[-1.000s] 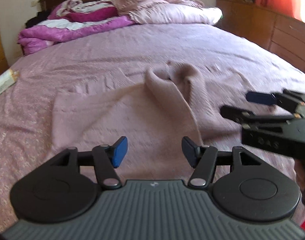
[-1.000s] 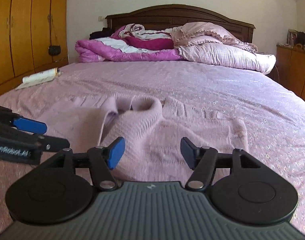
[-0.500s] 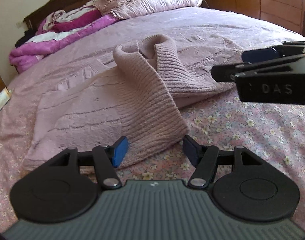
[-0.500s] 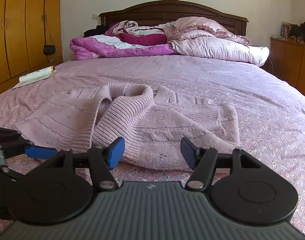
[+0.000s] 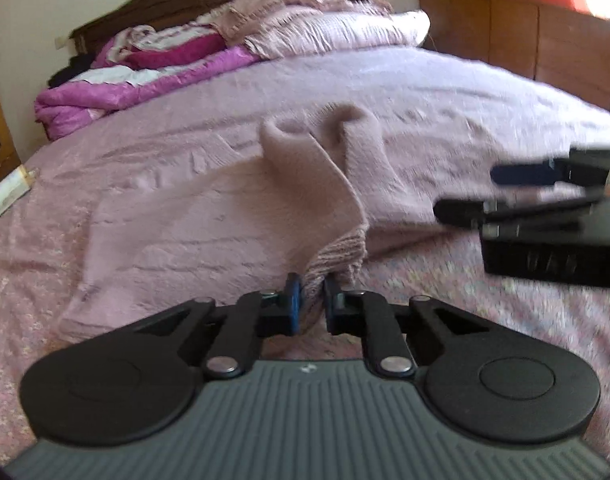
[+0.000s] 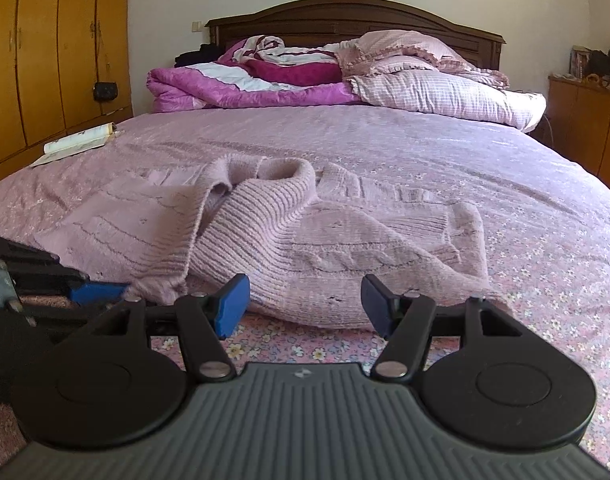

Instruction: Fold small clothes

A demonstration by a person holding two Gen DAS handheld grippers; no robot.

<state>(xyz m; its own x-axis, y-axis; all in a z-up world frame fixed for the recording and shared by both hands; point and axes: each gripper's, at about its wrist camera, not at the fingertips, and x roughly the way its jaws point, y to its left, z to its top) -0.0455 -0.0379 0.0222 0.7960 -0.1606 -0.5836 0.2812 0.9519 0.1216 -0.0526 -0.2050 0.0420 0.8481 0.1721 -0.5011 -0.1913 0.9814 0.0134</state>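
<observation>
A pale pink knitted sweater (image 6: pixel 305 240) lies spread, partly rumpled, on the floral bedspread (image 6: pixel 545 264) near the bed's foot, its ribbed sleeve cuff (image 5: pixel 341 256) trailing toward the near edge. The left gripper (image 5: pixel 309 300) has just been closing and now pinches that cuff, though blur leaves it unclear how much knit it holds; a shallow bite could slip free once lifted. The right gripper (image 6: pixel 305 300) hangs spread and empty before the hem, so one-sided pulling might drag the sweater askew.
</observation>
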